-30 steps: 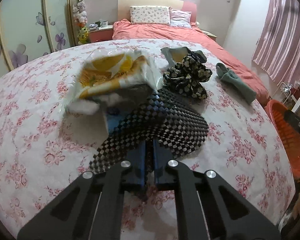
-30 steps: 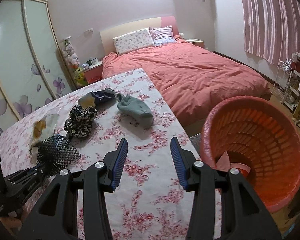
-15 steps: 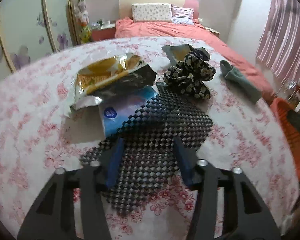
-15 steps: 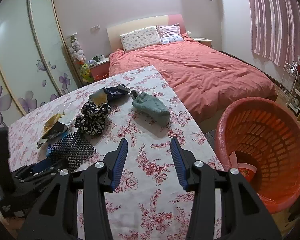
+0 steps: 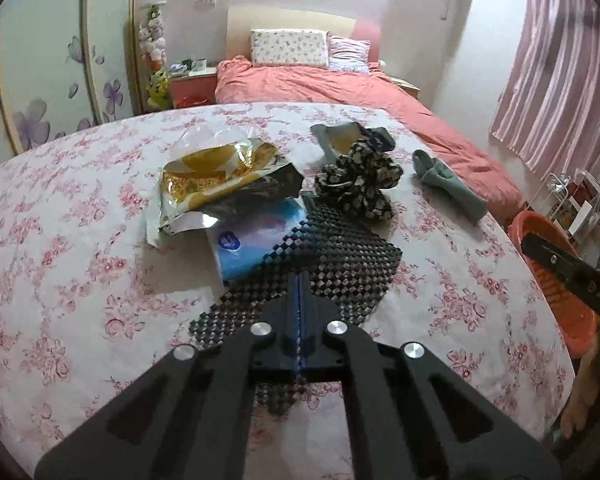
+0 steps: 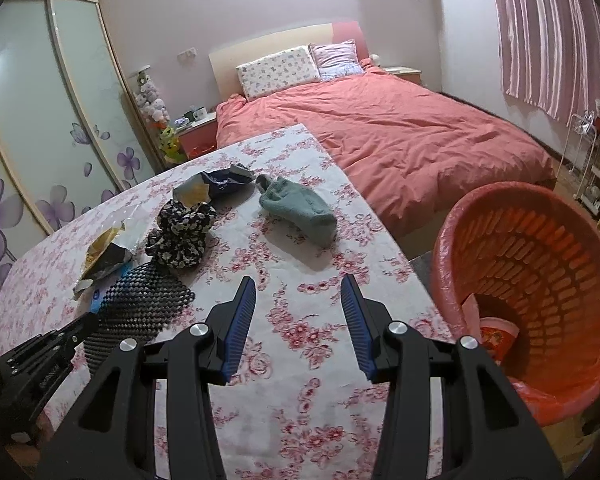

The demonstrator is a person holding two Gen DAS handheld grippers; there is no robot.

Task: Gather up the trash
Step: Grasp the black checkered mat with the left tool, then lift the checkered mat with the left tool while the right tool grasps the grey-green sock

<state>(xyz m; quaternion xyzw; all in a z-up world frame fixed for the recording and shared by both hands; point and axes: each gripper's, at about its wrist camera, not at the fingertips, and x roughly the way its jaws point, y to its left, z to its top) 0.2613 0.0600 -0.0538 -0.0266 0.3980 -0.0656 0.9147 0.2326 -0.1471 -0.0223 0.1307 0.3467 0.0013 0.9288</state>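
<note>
While left gripper (image 5: 299, 312) clenched near edge of black mesh mat (image 5: 324, 256) at centre frame, right gripper (image 6: 298, 312) hung released, empty; orange basket (image 6: 540, 248) sat lower right, beside worktop (image 6: 300, 400), nearer right gripper.

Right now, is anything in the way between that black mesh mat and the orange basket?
Nothing visible does. The left gripper is shut on the mesh mat; bare floral tablecloth runs to the table edge, where the orange basket stands open.
</note>
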